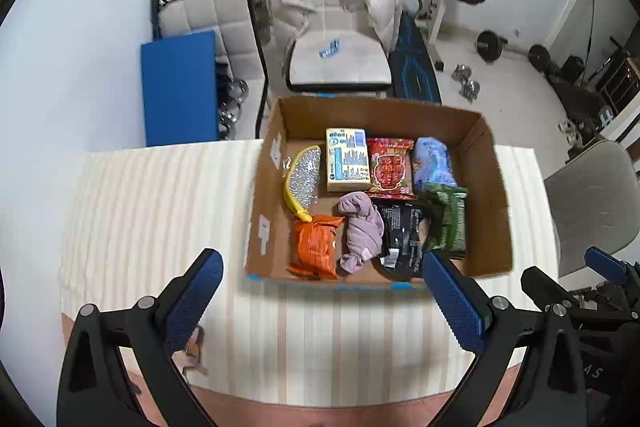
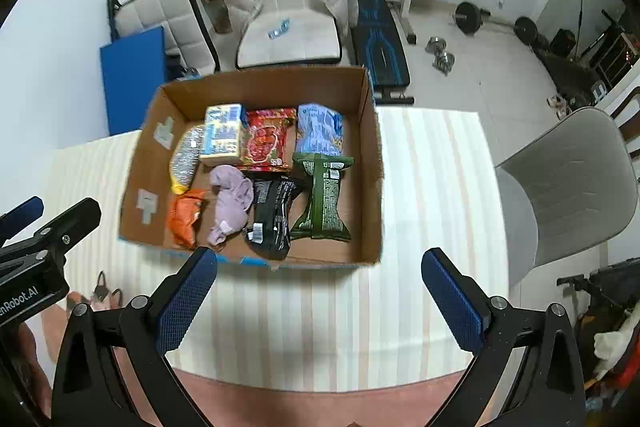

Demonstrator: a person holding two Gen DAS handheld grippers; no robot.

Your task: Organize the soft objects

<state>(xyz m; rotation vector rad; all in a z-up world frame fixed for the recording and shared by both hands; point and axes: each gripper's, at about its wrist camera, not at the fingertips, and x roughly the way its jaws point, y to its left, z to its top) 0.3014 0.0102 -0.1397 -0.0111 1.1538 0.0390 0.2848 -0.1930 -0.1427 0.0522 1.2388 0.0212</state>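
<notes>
Ahead, cardboard box (image 2: 370,163) sits beyond the spread, empty right claw (image 2: 320,291).

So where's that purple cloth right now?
The purple cloth lies in the cardboard box, front row, between the orange packet and the black packet.

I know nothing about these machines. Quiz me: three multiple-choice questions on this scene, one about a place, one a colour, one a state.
1. Where is the purple cloth?
A. on the chair
B. in the box
C. on the floor

2. What colour is the packet left of the cloth?
A. orange
B. white
C. pink

3. How are the two grippers?
A. both open
B. both shut
C. one holding a packet

Answers: 1 B, it lies among the packets; 2 A, the orange packet lies beside it; 3 A, left gripper and right gripper are spread and hold nothing.
</notes>
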